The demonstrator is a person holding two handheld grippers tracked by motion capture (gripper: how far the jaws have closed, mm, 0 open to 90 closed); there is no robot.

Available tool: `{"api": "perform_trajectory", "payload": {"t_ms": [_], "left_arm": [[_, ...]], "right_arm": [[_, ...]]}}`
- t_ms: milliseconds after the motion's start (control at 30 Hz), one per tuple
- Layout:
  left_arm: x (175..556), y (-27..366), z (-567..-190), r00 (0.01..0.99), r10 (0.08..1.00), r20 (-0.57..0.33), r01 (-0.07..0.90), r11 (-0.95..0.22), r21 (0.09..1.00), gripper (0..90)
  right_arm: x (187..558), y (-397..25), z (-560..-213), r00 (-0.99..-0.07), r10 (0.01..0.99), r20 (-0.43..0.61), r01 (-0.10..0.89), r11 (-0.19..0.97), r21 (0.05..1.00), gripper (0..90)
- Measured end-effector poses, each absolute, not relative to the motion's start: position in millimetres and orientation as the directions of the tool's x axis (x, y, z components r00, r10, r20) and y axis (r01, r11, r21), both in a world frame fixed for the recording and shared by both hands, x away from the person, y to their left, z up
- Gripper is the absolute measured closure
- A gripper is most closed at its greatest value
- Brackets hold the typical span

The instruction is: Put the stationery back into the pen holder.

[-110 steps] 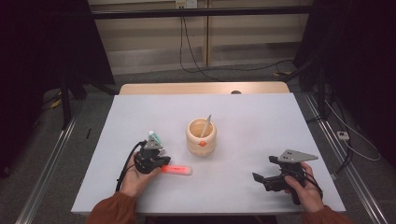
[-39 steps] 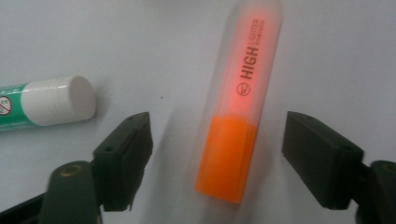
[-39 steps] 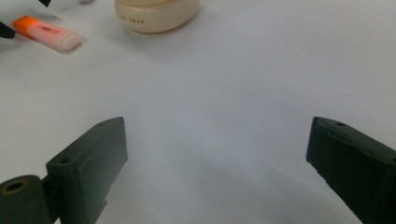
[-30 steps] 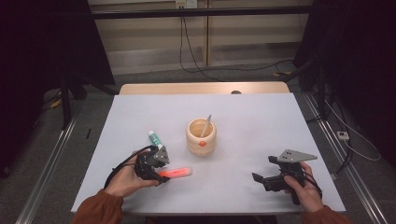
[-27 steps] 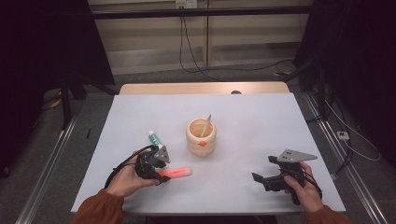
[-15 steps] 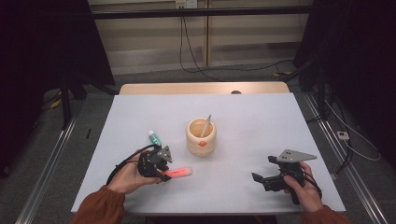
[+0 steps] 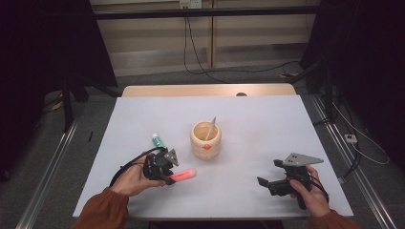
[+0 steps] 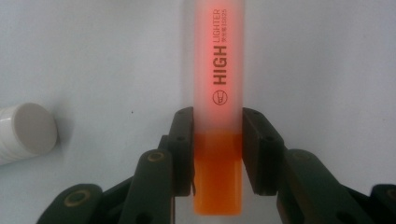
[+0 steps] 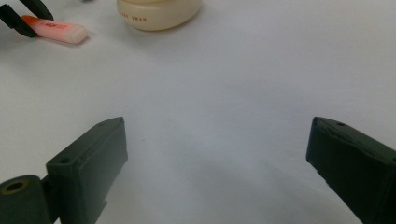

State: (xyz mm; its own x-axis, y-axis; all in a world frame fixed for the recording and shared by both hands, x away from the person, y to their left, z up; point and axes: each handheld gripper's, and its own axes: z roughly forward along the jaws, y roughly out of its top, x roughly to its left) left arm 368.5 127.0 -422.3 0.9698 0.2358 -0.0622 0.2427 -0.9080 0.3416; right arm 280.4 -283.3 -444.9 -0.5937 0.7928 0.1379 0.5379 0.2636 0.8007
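While sitting at about 7 o'clock on the white worktop [image 7: 267,124], left tongs [image 7: 168,175] clamped on the pink highlighter [image 7: 183,175], jaws squeezing both sides right where the orange cap end meets the paler barrel. Lying flat, barrel poking out toward 3 o'clock in the high view, "HIGH LIGHTER" print readable in the left gripper view [image 8: 219,70]. Held from behind by the left hand [image 7: 131,176], rust-coloured sleeve [image 7: 102,212] coming in from the bottom edge. Just up at 11 o'clock from those tongs, a small white tube with a teal end [image 7: 158,140], flat on the worktop, near but not touching; white cap also peeking in at 9 o'clock in the left gripper view [image 8: 28,133].

Dead centre-ish, a cream round pot [image 7: 206,139] with a thin stick [image 7: 210,128] leaning inside and an orange dot on the front. Just up at 1 o'clock from the highlighter tip, not touching.

Over at 5 o'clock, right tongs [image 7: 268,182] spread wide, nothing between them, bare worktop in the gap in the right gripper view [image 9: 215,154]. Gripped by the right hand [image 7: 310,191], grey plate on top, well apart from the pot.
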Motion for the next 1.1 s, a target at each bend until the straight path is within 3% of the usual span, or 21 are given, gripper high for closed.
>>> {"api": "perform_trajectory", "payload": {"t_ms": [533, 867, 1100], "left_arm": [[368.2, 134.0, -418.3, 0.944, 0.309, -0.117, 0.329, -0.858, 0.393, 67.2], [358.5, 126.2, -409.3, 0.938, 0.305, -0.162, 0.345, -0.841, 0.416, 67.2], [352.4, 114.9, -400.0, 0.944, 0.273, -0.187, 0.329, -0.828, 0.454, 67.2]], "right_arm": [[279.5, -280.1, -443.9, -0.606, 0.784, 0.135, 0.529, 0.271, 0.805, 5.2], [279.7, -271.2, -439.6, -0.621, 0.776, 0.110, 0.506, 0.290, 0.812, 5.3], [276.4, -254.2, -430.2, -0.669, 0.744, 0.012, 0.440, 0.383, 0.813, 4.8]]}}
